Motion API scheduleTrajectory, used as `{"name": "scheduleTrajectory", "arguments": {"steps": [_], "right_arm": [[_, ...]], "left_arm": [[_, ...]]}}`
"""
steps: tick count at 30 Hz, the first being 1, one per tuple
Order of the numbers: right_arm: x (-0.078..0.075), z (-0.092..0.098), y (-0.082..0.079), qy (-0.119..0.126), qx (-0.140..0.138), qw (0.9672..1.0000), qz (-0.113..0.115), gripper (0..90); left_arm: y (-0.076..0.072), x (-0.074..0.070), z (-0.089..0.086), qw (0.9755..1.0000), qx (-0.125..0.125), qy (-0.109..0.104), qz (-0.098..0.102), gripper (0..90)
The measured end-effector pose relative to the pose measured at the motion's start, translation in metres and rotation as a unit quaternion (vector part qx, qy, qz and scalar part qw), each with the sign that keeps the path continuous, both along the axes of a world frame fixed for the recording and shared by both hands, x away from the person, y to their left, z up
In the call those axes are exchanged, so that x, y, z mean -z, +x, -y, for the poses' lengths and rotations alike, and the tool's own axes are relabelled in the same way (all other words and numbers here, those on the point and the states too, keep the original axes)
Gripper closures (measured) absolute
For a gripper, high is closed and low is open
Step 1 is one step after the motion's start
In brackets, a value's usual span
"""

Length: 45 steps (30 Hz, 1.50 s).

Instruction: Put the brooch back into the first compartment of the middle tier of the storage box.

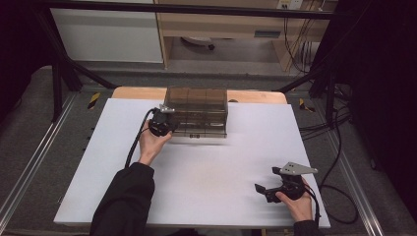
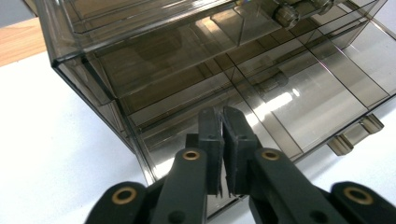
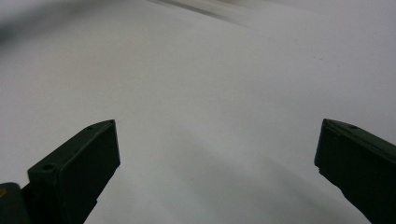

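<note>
Smoky transparent drawer box (image 1: pixel 197 112) upright at table's far edge, lower drawer ajar

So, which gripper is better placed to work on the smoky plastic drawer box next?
Left. The left gripper, jaws nearly shut, is right at the drawer box. The right gripper rests open near the white table's front edge, far from it.

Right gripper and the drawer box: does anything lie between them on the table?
No. In the high view, bare white table separates the right gripper from the drawer box.
</note>
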State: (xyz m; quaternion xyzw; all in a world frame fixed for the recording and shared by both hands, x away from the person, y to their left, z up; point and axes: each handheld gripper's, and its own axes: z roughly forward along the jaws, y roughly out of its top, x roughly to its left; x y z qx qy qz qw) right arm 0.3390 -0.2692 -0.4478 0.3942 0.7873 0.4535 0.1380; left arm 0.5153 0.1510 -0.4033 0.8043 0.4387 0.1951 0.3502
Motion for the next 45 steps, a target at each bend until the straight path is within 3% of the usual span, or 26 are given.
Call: {"name": "scheduleTrajectory", "arguments": {"steps": [11,19,29,32,45], "right_arm": [[0.0,0.0,0.0,0.001,0.0,1.0,0.0,0.5],[0.0,0.0,0.0,0.001,0.001,1.0,0.0,0.5],[0.0,0.0,0.0,0.0,0.0,1.0,0.001,0.5],[0.0,0.0,0.0,0.001,0.001,1.0,0.0,0.5],[0.0,-0.001,0.0,0.0,0.001,1.0,0.0,0.5]], "left_arm": [[-0.006,-0.011,-0.004,0.9998,0.003,-0.011,0.015,76.1],[-0.013,-0.016,-0.006,0.9998,0.013,-0.007,0.012,66.7],[-0.025,-0.026,-0.006,0.9994,0.028,-0.001,0.02,56.2],[-0.031,-0.028,-0.008,0.9991,0.03,-0.009,0.029,53.2],[-0.05,-0.018,-0.024,0.9989,0.031,-0.01,0.035,34.8]]}}
